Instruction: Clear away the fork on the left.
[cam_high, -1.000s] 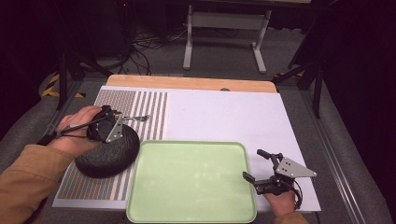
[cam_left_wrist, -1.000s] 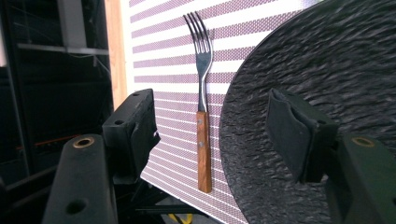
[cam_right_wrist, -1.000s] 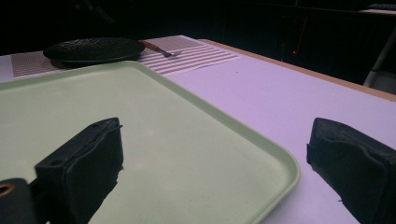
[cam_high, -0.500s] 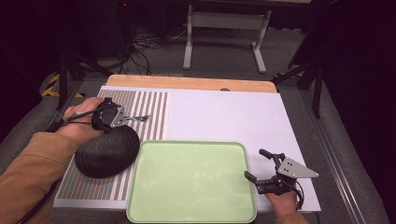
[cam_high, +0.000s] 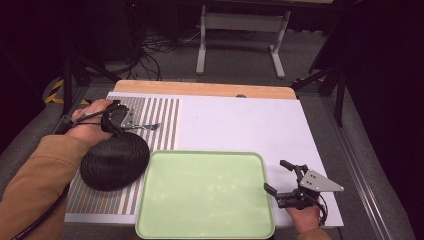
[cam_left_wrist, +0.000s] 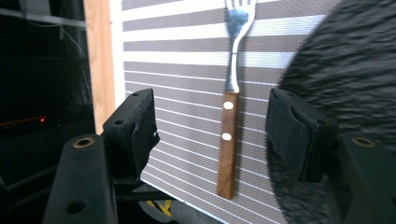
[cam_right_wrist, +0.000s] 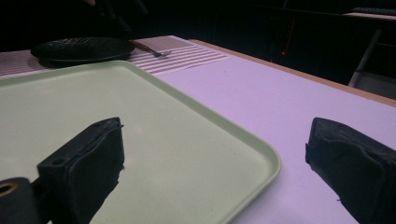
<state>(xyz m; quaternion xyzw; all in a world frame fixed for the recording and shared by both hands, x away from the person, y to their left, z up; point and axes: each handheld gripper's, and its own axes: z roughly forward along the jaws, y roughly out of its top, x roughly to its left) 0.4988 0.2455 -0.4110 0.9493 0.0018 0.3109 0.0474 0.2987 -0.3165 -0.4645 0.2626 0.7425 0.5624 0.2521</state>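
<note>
High view: left gripper over the fork handle on the striped mat, just beside the black plate. Right gripper at the green tray corner.
Left gripper view: jaws released, straddling the fork, no contact.
Right gripper view: jaws released, nothing between them, over tray edge and bench.

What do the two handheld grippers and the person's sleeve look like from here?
Both the left gripper and the right gripper are black with blocky black jaws, a grey three-cornered plate on top and a trailing black cable. The left forearm wears a tan-brown sleeve.
</note>
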